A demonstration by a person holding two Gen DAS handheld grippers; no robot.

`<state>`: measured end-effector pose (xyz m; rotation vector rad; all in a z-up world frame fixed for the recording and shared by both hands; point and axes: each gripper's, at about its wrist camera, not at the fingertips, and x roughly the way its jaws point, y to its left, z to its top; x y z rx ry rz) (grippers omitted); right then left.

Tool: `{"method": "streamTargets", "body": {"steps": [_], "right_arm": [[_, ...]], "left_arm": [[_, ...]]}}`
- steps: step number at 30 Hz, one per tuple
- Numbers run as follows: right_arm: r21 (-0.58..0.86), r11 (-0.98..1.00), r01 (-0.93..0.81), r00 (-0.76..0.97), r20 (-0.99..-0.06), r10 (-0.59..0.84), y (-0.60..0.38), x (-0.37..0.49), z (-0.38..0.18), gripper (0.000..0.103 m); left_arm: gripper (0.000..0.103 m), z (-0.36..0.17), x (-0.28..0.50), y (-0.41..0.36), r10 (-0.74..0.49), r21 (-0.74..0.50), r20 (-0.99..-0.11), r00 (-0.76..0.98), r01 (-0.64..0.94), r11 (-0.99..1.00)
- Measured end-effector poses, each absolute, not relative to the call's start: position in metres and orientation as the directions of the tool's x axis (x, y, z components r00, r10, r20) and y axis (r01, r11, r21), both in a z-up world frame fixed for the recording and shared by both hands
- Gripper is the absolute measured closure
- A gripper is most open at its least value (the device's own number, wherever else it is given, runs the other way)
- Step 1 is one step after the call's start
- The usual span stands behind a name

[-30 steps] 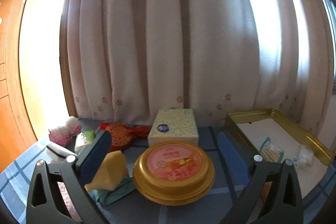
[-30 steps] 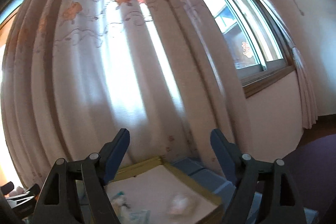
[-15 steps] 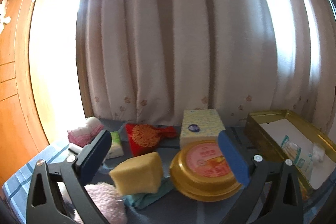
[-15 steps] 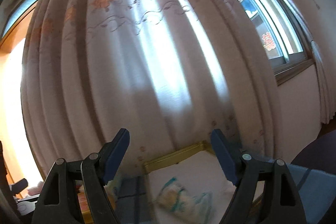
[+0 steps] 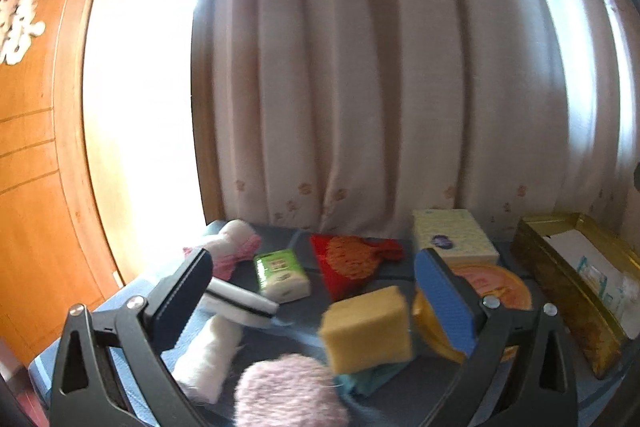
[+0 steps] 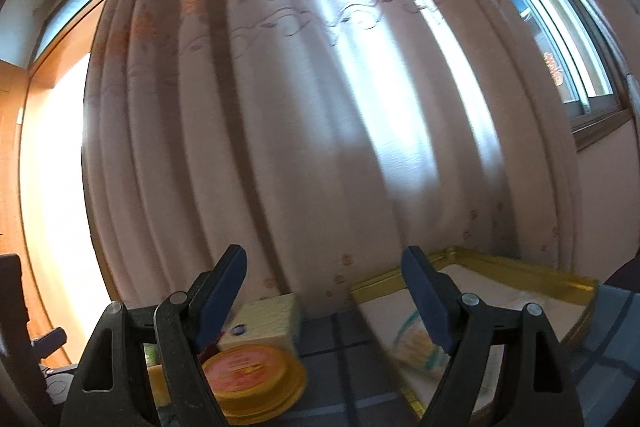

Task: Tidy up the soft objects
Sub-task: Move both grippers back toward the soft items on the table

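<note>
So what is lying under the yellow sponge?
A teal cloth lies under the yellow sponge; only its front edge shows. The rest is covered by the sponge.

Porous yellow sponge [image 5: 366, 329], shiny gold metal tin [image 5: 568, 291]

Left gripper [image 5: 312, 291] and right gripper [image 6: 324, 291] both hover with jaws spread wide, apparently holding nothing.

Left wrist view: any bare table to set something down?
Bare blue cloth between the red mesh bag and the yellow sponge block. More between the round yellow tin and the gold rectangular tray. Crowded front-left around the pink fluffy ball.
</note>
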<state>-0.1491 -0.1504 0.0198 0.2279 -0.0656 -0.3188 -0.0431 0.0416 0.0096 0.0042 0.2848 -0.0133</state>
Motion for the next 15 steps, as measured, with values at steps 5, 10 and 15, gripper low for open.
{"method": "streamTargets", "body": {"steps": [5,10,15], "right_arm": [[0.227,0.940,0.256,0.964,0.014,-0.266,-0.134,-0.134,0.018,0.022],[0.214,0.954,0.209,0.977,-0.008,-0.212,-0.116,-0.124,0.018,0.022],[0.194,0.967,0.165,0.986,-0.040,-0.160,-0.099,-0.116,0.016,0.022]], "left_arm": [[0.001,0.009,-0.042,0.062,0.018,0.002,-0.281,0.960,-0.019,1.000],[0.001,0.009,-0.036,0.079,0.041,-0.001,-0.287,0.957,-0.043,0.999],[0.001,0.009,-0.034,0.097,0.072,0.002,-0.297,0.952,-0.074,0.997]]}}
